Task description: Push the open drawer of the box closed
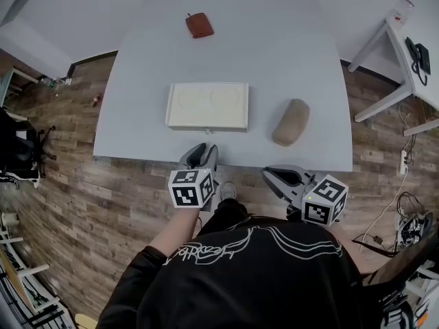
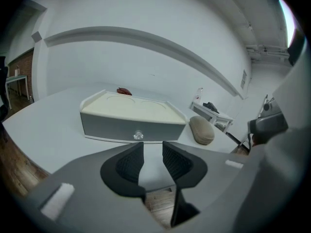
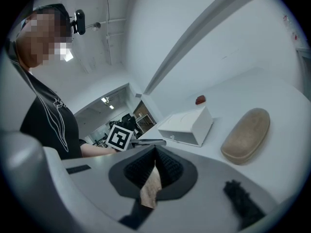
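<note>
Left fingers (image 2: 130,161): parted by a narrow gap, with nothing between them. My left gripper (image 1: 204,151) hangs at the near table edge, low centre in the head view, and points at the box.
Right fingers (image 3: 170,166): tips pressed together on nothing. My right gripper (image 1: 282,177) sits just off the table edge, lower right of centre in the head view.
Table (image 1: 274,60): smooth and bare around the box, so I judge a light box would slide on it.
Drawer front (image 2: 112,125): the grey face turned toward me, centre of the left gripper view. It looks nearly flush with the box, and I cannot tell whether any gap is left.
Knob (image 2: 138,135): small and clear, just above my parted left tips. If I go in as I am, the knob could slip between the pads and snag. One pad could also skate off it.
Box (image 1: 207,106): cream, at the middle of the table. A push to one side of the knob could twist it. If the drawer is already home, pushing would only shove the whole box up the frame.
Tan case (image 1: 291,122): right of the box, apart from it and nearest my right gripper. A careless swing would knock it.
Red pouch (image 1: 199,25): top centre, well behind the box and in the path of a runaway slide.
</note>
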`<act>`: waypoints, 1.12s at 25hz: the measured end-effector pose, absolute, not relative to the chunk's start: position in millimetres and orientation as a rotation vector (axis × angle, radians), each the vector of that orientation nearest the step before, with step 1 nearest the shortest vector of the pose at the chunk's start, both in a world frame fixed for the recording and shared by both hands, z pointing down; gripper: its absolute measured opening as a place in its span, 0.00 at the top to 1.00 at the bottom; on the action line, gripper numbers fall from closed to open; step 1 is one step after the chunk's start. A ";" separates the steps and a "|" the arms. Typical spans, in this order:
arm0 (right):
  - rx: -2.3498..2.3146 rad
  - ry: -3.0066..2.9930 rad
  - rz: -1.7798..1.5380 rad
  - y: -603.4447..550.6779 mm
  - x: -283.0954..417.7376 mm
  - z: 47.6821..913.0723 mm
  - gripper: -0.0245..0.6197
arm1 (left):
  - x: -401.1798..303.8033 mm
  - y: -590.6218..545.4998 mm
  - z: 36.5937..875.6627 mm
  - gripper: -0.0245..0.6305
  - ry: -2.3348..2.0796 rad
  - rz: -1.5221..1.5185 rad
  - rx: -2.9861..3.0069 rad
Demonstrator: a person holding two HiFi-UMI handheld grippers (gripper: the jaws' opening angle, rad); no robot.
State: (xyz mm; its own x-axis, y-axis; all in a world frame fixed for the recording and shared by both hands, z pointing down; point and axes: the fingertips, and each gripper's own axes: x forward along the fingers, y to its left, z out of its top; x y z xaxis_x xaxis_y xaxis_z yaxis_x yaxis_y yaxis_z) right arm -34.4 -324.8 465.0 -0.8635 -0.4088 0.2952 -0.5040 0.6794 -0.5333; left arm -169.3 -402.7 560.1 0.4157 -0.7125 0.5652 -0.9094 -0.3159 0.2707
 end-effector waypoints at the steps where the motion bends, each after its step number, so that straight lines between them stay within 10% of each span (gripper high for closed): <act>1: 0.738 -2.741 0.930 -320.1 -34.0 463.3 0.95 | -165.5 -394.5 554.3 0.77 -1.351 0.439 2.127; 28: 0.574 -2.895 0.631 -237.9 -9.9 387.8 0.95 | -47.5 -230.4 391.0 0.95 -0.893 0.211 2.566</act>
State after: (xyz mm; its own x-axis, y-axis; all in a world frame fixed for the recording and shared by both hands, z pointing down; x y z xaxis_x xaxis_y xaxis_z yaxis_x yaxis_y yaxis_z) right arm -9.9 -237.9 387.8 -0.9204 -0.3374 0.1978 -0.3891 0.8410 -0.3760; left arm -47.5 -230.4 391.0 0.7829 -0.5595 0.2720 -0.6221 -0.7090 0.3321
